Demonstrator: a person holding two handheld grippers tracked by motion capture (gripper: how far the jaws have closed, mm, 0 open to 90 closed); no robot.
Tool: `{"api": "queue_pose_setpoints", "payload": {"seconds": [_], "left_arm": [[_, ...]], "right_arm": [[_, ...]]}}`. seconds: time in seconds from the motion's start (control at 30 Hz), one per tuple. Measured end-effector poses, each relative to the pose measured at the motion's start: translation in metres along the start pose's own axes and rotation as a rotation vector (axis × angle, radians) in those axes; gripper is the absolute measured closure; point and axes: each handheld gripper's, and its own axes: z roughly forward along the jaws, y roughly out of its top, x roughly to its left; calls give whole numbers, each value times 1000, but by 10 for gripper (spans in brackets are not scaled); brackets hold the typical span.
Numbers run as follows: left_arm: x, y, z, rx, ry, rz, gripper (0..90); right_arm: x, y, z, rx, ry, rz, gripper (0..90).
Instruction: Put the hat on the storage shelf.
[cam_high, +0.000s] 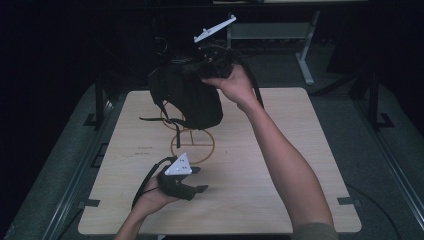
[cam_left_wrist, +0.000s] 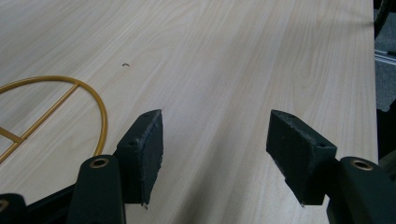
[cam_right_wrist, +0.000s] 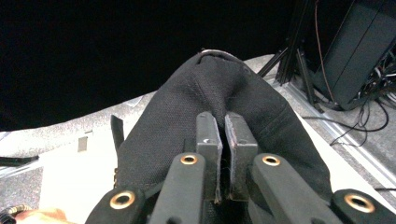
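Note:
A black fabric bag (cam_high: 187, 97) hangs over the far part of the wooden table (cam_high: 280, 150), its straps dangling toward the tabletop. My right gripper (cam_high: 195, 66) holds it from above at the top. In the right gripper view the jaws (cam_right_wrist: 225, 119) are pressed together on a fold of the bag (cam_right_wrist: 210, 93). My left gripper (cam_high: 200, 179) rests low near the front of the table. Its jaws (cam_left_wrist: 215, 116) stand wide apart with only bare table (cam_left_wrist: 233, 56) between them.
A yellow ring (cam_high: 192, 145) with crossing lines is marked on the table under the bag; its edge (cam_left_wrist: 100, 112) lies left of my left jaw. A white desk frame (cam_high: 305, 55) stands behind the table. Black equipment and cables (cam_right_wrist: 359, 56) sit on the floor beyond.

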Motion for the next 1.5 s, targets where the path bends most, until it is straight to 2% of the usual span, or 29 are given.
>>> {"api": "queue_pose_setpoints", "payload": {"seconds": [0.3, 0.33, 0.4, 0.47, 0.53, 0.7, 1.07, 1.5], "left_arm": [[-2, 1, 1, -3, -7, -4, 363], [-2, 1, 2, -3, -10, 0, 363], [-2, 1, 3, -9, -10, 1, 363], [-3, 1, 3, -9, -10, 1, 363], [-3, 1, 3, -10, -11, -5, 363], [-2, 0, 2, -5, -8, -3, 359], [-3, -1, 2, -4, -3, -8, 351], [-3, -3, 4, 10, 5, -13, 334]], "right_arm": [[1, 1, 23, 23, 6, 11, 839], [0, 0, 26, 21, 3, 6, 820], [1, -1, 31, 16, 28, 46, 710], [0, -3, 35, 33, 13, 24, 649], [-1, -5, 36, 38, 4, 24, 599], [-4, -11, 29, 39, 10, 50, 522], [-8, -27, 9, 22, 12, 99, 432], [-14, -43, -20, 6, 6, 121, 336]]}}
